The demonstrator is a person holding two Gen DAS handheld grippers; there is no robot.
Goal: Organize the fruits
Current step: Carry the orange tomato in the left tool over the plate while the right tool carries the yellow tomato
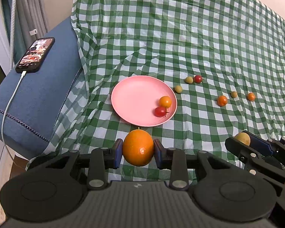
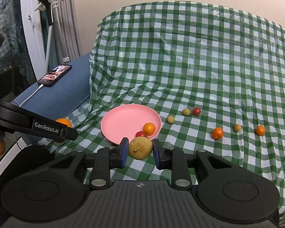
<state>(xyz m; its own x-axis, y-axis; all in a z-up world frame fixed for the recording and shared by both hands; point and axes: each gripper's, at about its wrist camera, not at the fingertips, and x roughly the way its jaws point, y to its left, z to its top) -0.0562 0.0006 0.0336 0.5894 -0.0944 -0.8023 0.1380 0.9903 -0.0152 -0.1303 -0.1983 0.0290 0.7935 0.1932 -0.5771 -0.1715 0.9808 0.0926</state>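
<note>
My left gripper (image 1: 138, 149) is shut on an orange fruit (image 1: 138, 147), held just in front of the pink plate (image 1: 133, 95). My right gripper (image 2: 140, 150) is shut on a tan round fruit (image 2: 140, 148), near the plate's (image 2: 123, 119) front rim. On the plate lie a small orange fruit (image 1: 165, 101) and a red cherry tomato (image 1: 160, 111). The left wrist view shows the right gripper (image 1: 243, 139) at the right edge with the tan fruit (image 1: 242, 138). Part of the left gripper (image 2: 66, 131) shows at the left in the right wrist view, the orange fruit (image 2: 63, 122) behind it.
Loose on the green checked cloth (image 1: 199, 38) to the plate's right lie several small fruits: tan ones (image 1: 178, 89), a red tomato (image 1: 198, 78) and orange ones (image 1: 222, 100). A phone (image 1: 35, 55) on a cable rests on the blue cushion (image 1: 38, 98) at the left.
</note>
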